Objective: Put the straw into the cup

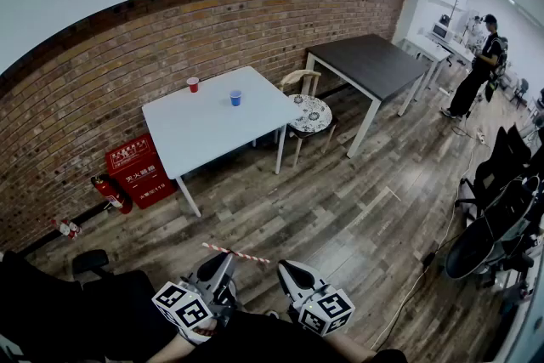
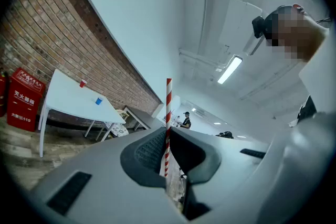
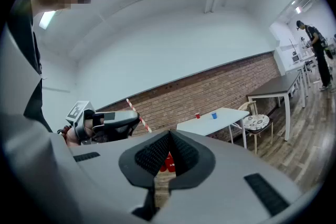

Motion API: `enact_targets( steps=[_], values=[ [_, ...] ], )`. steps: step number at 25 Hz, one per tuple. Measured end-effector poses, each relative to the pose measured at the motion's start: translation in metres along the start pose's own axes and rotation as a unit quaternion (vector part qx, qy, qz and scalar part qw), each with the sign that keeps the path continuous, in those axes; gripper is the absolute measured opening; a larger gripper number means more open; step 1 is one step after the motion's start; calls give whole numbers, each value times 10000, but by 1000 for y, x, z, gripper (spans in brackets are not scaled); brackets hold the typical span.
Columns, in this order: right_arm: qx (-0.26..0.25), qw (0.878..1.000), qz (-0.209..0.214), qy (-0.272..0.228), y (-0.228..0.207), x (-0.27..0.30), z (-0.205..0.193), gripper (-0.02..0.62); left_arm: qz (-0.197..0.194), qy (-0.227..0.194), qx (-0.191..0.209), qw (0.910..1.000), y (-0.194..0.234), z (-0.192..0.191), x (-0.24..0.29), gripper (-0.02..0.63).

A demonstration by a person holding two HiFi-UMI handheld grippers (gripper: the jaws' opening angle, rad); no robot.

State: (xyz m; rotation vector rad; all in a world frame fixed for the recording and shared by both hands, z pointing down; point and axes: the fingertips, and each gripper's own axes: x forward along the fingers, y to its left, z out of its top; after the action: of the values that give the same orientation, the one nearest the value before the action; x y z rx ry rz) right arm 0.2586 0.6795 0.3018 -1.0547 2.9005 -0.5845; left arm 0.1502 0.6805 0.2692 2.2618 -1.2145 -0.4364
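Two cups, a red cup (image 1: 193, 84) and a blue cup (image 1: 235, 98), stand far off on the tabletop (image 1: 204, 127). The left gripper (image 1: 223, 261) has its jaws clenched on the straw (image 1: 248, 255) near one end, likely leaving length free for insertion. The right gripper (image 1: 293, 272) has its jaws closed and empty.

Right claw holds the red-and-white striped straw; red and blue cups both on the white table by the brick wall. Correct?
No. The left claw holds the red-and-white striped straw, pinched between its jaws in the left gripper view; the right claw is shut on nothing. The small red cup and small blue cup do stand on the white table by the brick wall.
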Motion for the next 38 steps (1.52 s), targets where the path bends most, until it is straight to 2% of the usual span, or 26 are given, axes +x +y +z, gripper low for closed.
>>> enact_targets(
  steps=[9,17,29,38],
  values=[
    [91,9997,-227,-16,-8,11,-3,23,-84,72,-146,9998,20,3,7,37],
    [357,9977,-578,14,-31,44,-1,23,-139,346,-380,9986,56,12,35,37],
    [382,9954,-878,54,-54,160,20,23,-325,399,-444,9977,151,81,76,37],
    [289,9931,-1105,266,-50,234,22,23,-517,433,-743,9950,220,117,89,37]
  ],
)
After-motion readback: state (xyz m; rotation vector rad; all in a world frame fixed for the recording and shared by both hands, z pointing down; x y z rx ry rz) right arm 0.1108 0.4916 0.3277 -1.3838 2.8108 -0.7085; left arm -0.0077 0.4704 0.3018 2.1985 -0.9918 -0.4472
